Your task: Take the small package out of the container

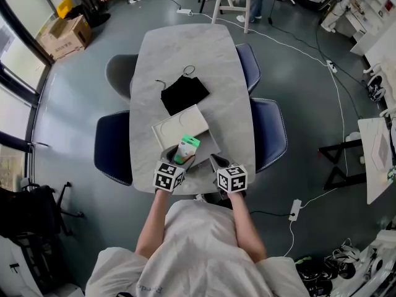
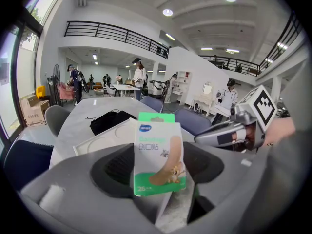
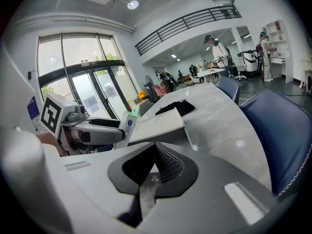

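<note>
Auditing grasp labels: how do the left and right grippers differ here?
Load: the left gripper is shut on the package, which stands upright; the right gripper has its jaws together on nothing.
Place: the left gripper's tip is at the container's near end; the right gripper sits just off its right corner.
Shared: both are closed, side by side at the table's near edge.

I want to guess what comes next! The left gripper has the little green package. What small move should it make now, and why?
Probably carry it sideways and set it on the bare table. The left gripper is shut on the package, which seems lifted but close over the white container.
</note>
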Demonstrator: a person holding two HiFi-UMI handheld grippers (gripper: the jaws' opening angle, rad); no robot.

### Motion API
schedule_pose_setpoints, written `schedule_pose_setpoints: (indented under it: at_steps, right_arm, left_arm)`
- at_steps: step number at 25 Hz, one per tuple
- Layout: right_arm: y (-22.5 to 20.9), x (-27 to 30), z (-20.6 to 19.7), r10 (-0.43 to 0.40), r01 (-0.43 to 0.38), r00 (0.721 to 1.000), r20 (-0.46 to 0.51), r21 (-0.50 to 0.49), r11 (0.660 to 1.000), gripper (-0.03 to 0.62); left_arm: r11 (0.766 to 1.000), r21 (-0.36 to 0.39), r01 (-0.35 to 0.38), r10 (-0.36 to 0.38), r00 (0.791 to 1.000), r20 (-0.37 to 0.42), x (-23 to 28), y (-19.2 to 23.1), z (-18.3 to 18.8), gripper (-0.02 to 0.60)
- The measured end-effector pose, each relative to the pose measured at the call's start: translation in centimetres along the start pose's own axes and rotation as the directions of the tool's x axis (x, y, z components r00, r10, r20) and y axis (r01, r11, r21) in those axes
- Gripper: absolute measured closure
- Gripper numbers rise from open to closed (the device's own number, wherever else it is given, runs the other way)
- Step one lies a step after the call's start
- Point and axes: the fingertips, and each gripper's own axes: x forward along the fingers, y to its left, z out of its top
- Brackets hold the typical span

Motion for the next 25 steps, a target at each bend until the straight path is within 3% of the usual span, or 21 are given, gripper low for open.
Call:
schedule_pose_setpoints:
  at_steps: [6,16,25]
  right_arm:
    - [0.4,0.1,-0.2,0.024,-0.024,1.000,-0.005,0.001,1.000,0.591]
    - [-0.3,0.1,0.3,0.054,-0.060,0.997,0.046,0.139,0.988,0.591]
    - [-0.1,0.5,0.4,0.043,-0.046,0.999,0.027,0.105,0.993,0.591]
  left_arm:
    - [1.000,-0.005,0.002,-0.002,1.000,-0.003,0.2,0.2,-0.1,0.222]
    - [1.000,-0.009,-0.005,0.005,1.000,0.001,0.2,0.6,-0.2,0.222]
    - [1.000,-0.005,-0.005,0.005,1.000,0.000,0.2,1.0,0.1,0.222]
